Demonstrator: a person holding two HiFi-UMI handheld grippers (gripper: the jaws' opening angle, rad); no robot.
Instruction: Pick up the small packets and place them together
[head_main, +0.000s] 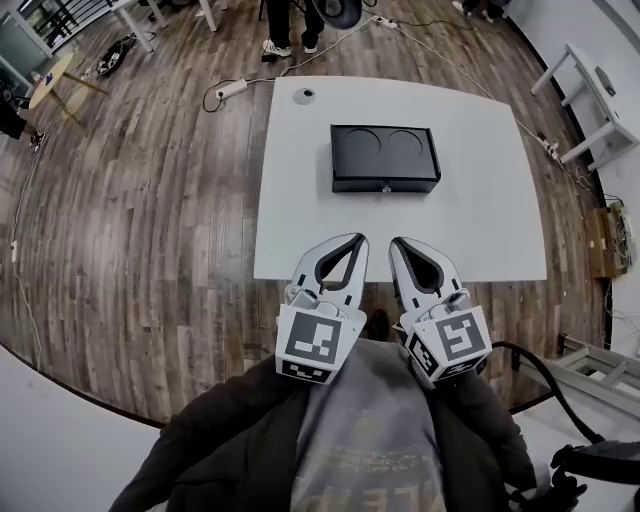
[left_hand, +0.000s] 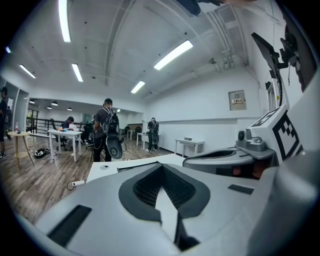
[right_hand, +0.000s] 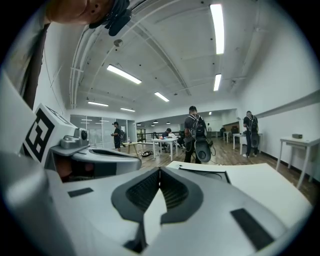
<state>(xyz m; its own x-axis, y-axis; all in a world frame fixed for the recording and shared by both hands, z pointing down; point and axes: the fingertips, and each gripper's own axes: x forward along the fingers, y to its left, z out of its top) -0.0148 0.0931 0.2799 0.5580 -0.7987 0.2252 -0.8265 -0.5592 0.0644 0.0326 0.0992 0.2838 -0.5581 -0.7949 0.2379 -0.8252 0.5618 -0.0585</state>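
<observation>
Two claws hung side by side on the near side of the black box (head_main: 385, 158), over the closest edge of the white bench (head_main: 480, 220) and close to the person's chest. The left claw (head_main: 354, 240) had its jaws drawn together at the tips with nothing between them; its own view (left_hand: 162, 169) showed only the bench through the loop behind the pads. The right claw (head_main: 398, 243) was the same, closed and empty (right_hand: 160, 171); both pointed slightly down toward the box.

No packets showed in any view; the bench around the box looked bare, apart from a small round fitting (head_main: 304, 95) beyond the box's far left corner. The box sat shut, well ahead of both claws, with two round hollows in its top and a small catch on its near face; whether the packets lay inside it I could not tell.

By my reading the task had not yet begun; no reach was under way. The next move probably called for finding the packets, perhaps by opening the box at its near face; either claw would need to spread its jaws before it could take anything.
</observation>
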